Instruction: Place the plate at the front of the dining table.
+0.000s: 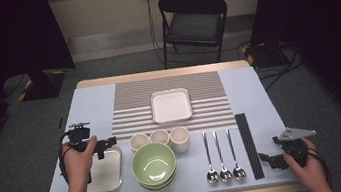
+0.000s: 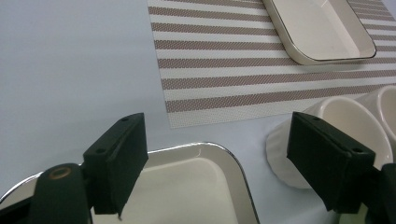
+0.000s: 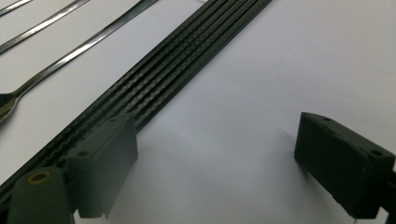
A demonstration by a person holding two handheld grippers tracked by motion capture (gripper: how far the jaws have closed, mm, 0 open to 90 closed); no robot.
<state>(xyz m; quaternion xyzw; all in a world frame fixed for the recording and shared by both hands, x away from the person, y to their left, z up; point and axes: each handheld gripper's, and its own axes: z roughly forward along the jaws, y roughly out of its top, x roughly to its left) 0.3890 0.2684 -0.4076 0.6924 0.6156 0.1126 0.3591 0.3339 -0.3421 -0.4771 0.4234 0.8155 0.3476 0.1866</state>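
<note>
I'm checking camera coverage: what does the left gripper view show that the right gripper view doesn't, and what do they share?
Left gripper view alone: the striped woven placemat, the white rectangular dish on it, white round cups, and the steel-rimmed square tray under the open left claw. Right gripper view alone: long steel spoons and black ribbed chopsticks beside the open right claw. Both share the pale blue table cover.

The person's left hand (image 1: 78, 157) holds the black two-jaw left gripper (image 1: 107, 144) at the near left, jaws spread wide; the right hand (image 1: 305, 160) holds the black two-jaw right gripper (image 1: 270, 159) near right, jaws wide apart
</note>
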